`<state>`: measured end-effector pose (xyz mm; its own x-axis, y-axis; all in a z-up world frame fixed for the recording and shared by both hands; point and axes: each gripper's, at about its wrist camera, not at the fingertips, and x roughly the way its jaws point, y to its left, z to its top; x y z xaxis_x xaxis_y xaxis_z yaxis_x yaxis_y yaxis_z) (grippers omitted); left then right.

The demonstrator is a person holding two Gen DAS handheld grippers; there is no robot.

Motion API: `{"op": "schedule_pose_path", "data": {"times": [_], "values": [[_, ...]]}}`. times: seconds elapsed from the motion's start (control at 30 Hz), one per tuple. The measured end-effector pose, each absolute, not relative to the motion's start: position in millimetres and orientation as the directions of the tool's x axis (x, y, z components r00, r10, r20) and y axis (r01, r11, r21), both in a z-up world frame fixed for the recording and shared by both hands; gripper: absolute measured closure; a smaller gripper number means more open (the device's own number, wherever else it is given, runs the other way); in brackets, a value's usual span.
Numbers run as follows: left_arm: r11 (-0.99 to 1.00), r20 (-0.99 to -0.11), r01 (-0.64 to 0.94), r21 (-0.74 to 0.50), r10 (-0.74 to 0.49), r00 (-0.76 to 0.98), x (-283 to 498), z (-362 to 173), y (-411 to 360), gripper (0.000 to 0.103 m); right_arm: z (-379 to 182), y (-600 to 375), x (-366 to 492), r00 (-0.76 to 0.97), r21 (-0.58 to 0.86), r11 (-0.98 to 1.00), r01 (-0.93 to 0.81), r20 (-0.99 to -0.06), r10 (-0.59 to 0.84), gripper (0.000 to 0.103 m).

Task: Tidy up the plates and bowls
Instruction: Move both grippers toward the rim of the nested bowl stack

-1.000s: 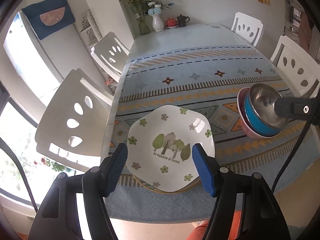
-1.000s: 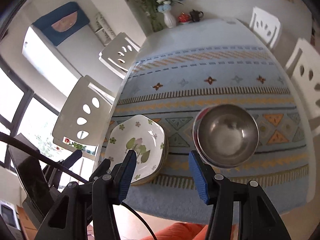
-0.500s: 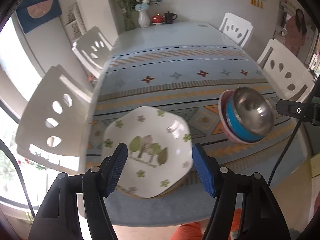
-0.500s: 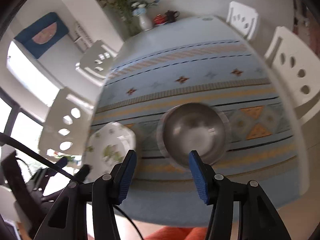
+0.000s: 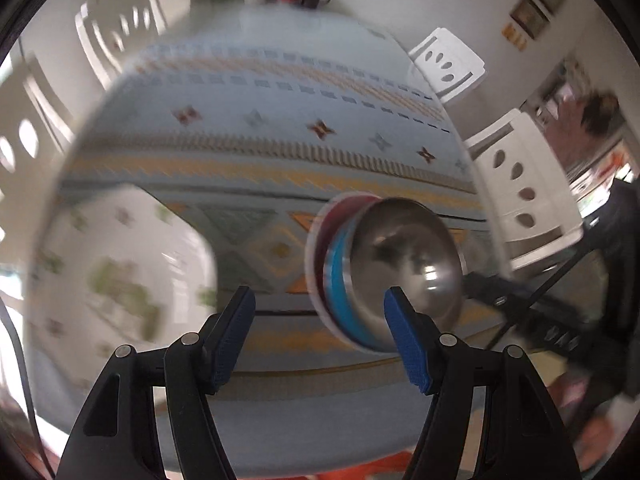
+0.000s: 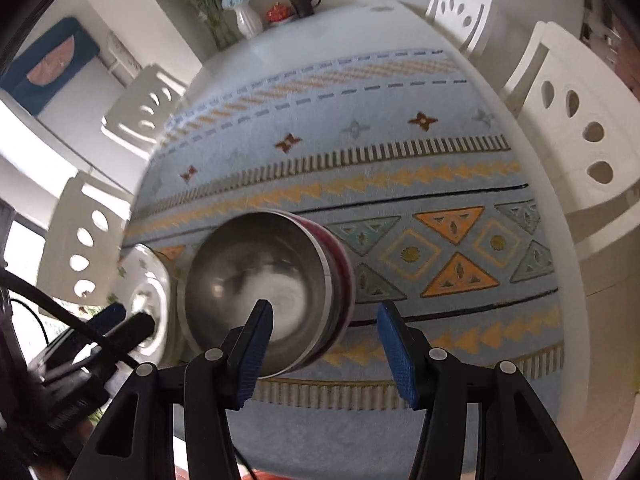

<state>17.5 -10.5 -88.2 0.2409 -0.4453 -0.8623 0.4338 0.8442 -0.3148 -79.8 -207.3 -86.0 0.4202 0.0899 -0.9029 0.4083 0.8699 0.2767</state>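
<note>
A white plate with a tree print lies on top of another plate at the table's near left; its edge shows in the right wrist view. A steel bowl is nested in a blue bowl and a pink bowl to the right of the plates; the stack also shows in the right wrist view. My left gripper is open and empty above the cloth between plates and bowls. My right gripper is open and empty over the bowl stack's right rim.
A patterned blue tablecloth covers the table. White chairs stand around it. A vase with flowers, a red pot and a dark teapot stand at the far end. A person shows at the far right.
Both views have swung to the right. The plates have slid to the left edge of the left view and the bowl stack sits nearer its centre. The left view is blurred.
</note>
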Motion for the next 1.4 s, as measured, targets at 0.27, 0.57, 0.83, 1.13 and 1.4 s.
{"op": "schedule_pose_path", "data": {"times": [0.27,0.57,0.83,1.13,1.4], "values": [[0.911,-0.881,0.361,-0.200,-0.328,0.340,9,-90,-28,0.038,-99,-226,-71,0.426,0.317,0.875,0.365,-0.893,0.146,0.050],[0.957,-0.809,0.286,-0.043,-0.201,0.553,-5,-47,-30,0.038,-45,-208,-69,0.520,0.184,0.948,0.258,-0.854,0.025,0.050],[0.967,-0.842,0.240,-0.091,-0.203,0.500,1,-52,-30,0.038,-35,-187,-70,0.556,0.012,0.985,0.173,-0.827,-0.087,0.050],[0.967,-0.849,0.242,-0.074,-0.189,0.494,-6,-59,-37,0.038,-42,-191,-69,0.537,-0.013,0.988,0.153,-0.838,-0.094,0.050],[0.965,-0.870,0.243,-0.097,-0.201,0.450,-4,-76,-39,0.038,-59,-198,-66,0.495,0.081,0.985,0.155,-0.869,-0.007,0.050]]}}
